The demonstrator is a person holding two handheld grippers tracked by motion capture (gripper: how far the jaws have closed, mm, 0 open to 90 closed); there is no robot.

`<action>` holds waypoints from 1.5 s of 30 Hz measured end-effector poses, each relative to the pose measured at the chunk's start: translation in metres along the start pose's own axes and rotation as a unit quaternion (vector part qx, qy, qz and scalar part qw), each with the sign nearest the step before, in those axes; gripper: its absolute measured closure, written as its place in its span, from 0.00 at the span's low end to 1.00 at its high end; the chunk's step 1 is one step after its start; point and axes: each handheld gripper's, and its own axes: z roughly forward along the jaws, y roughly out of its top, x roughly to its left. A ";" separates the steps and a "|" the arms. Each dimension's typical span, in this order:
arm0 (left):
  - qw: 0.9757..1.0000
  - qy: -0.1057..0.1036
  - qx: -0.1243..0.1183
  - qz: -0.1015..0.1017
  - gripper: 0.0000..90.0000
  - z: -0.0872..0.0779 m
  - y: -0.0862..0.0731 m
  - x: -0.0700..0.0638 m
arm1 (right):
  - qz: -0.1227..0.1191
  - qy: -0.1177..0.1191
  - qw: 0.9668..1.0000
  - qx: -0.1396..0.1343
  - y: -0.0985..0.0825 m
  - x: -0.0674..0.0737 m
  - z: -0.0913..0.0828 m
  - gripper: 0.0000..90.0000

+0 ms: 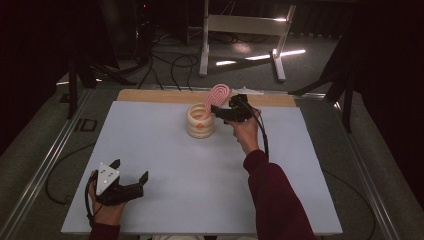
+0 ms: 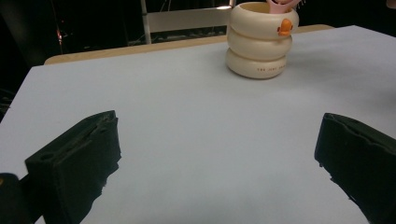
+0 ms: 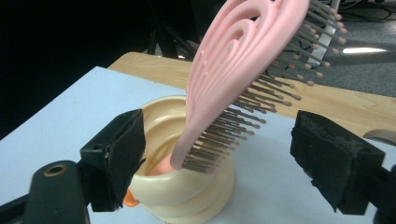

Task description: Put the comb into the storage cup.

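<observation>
Fingers (image 3: pixel 334 161) of the right gripper (image 3: pixel 217 161) stand spread wide, one black pad on each side of the pink hairbrush (image 3: pixel 243 70), and neither pad touches it. That brush stands handle-down in the cream holder (image 3: pixel 187 186), leaning so that its head rises up and to the right above the rim, bristles facing the right-hand pad. Between the brush and each pad a clear gap shows in the right gripper view.

In the high view the right gripper (image 1: pixel 220 111) sits at the far middle of the table (image 1: pixel 165 165), just right of the cream holder (image 1: pixel 200 121), with the pink hairbrush (image 1: pixel 218 95) head standing above both. The holder rests upright on the pale sheet, near the far wooden edge.

Left gripper (image 1: pixel 131 172) rests at the near left of the table, well apart from the holder, its jaws spread with bare table between them. The left gripper view confirms this: both pads (image 2: pixel 79 158) stand far apart over bare surface, and the cream holder (image 2: pixel 260 44) sits far ahead and to the right.

Limits of observation:
- Brush handle is hidden inside the holder
- Left gripper view cuts off the brush head at the top edge
- Small lettering on the lowest ring of the holder is too fine to read
- An orange knob (image 2: pixel 284 27) on the holder's upper ring is too small to make out in detail
</observation>
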 end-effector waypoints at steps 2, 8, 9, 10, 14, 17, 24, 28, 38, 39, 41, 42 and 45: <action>1.000 0.000 0.000 0.001 0.01 0.000 0.000 0.000 | -0.001 0.002 1.000 0.001 0.000 -0.001 -0.001 0.19; 1.000 -0.001 0.001 0.001 0.01 0.000 0.000 0.000 | -0.008 0.000 1.000 0.010 -0.002 -0.003 -0.004 0.18; 1.000 -0.001 0.001 0.001 0.01 0.000 0.000 0.000 | -0.009 0.001 1.000 0.010 -0.002 -0.003 -0.005 0.17; 1.000 -0.001 0.001 0.000 0.01 0.000 0.000 0.000 | -0.011 0.002 1.000 0.011 -0.002 -0.004 -0.006 0.17; 1.000 -0.001 0.001 0.000 0.01 0.000 0.000 0.000 | -0.019 0.001 1.000 0.016 -0.002 -0.004 -0.010 0.16; 1.000 -0.001 0.001 0.000 0.01 0.000 0.000 0.000 | -0.021 -0.002 1.000 0.017 -0.002 -0.005 -0.013 0.15; 1.000 -0.001 0.003 0.001 0.01 0.001 0.000 -0.001 | -0.031 -0.007 0.999 0.021 -0.006 -0.011 -0.023 0.14; 1.000 -0.001 0.004 0.002 0.01 0.002 -0.001 -0.002 | -0.031 -0.010 0.999 0.021 -0.008 -0.015 -0.030 0.14; 1.000 -0.002 0.006 0.003 0.01 0.003 -0.001 -0.003 | -0.036 -0.022 0.999 0.031 -0.015 -0.024 -0.041 0.14; 1.000 -0.002 0.007 0.003 0.01 0.003 -0.001 -0.003 | -0.036 -0.022 0.999 0.032 -0.015 -0.024 -0.043 0.14; 1.000 -0.002 0.007 0.003 0.01 0.003 -0.001 -0.003 | -0.038 -0.023 0.998 0.033 -0.016 -0.025 -0.044 0.14; 1.000 -0.002 0.007 0.003 0.01 0.003 -0.001 -0.003 | -0.040 -0.024 0.998 0.033 -0.017 -0.024 -0.047 0.13; 1.000 -0.002 0.007 0.003 0.01 0.003 -0.001 -0.004 | -0.041 -0.027 0.998 0.034 -0.019 -0.024 -0.050 0.13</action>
